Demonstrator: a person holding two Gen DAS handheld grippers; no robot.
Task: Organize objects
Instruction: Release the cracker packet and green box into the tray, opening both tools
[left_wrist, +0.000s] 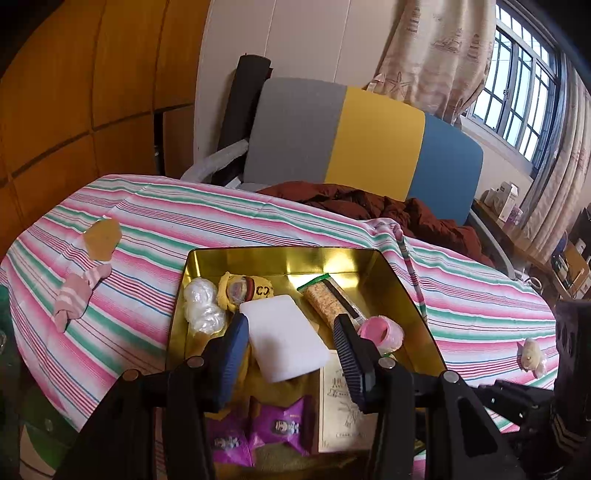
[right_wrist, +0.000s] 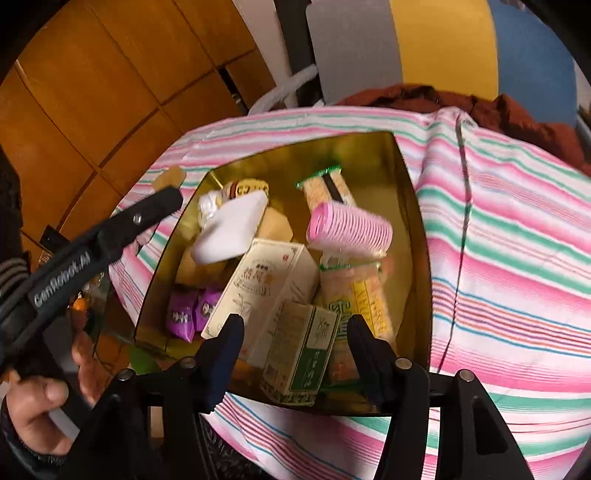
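Observation:
A gold tin tray (left_wrist: 280, 258) (right_wrist: 413, 206) sits on a striped cloth and holds several items. My left gripper (left_wrist: 290, 334) is open over the tray, its fingers on either side of a white sponge block (left_wrist: 284, 338) (right_wrist: 231, 230). A pink hair roller (left_wrist: 380, 330) (right_wrist: 349, 229) lies beside the right finger. My right gripper (right_wrist: 295, 328) is open above a green and white box (right_wrist: 301, 350) at the tray's near edge. A cream box (right_wrist: 258, 284), purple snack packets (left_wrist: 258, 432) (right_wrist: 192, 310) and a cracker pack (left_wrist: 328, 301) also lie inside.
On the striped cloth (left_wrist: 147, 221) left of the tray lie a pink striped sock (left_wrist: 77, 293) and a tan piece (left_wrist: 101, 238). A small pale item (left_wrist: 532, 356) lies at the right. A brown jacket (left_wrist: 369, 206) and a tricolour chair back (left_wrist: 369, 140) stand behind.

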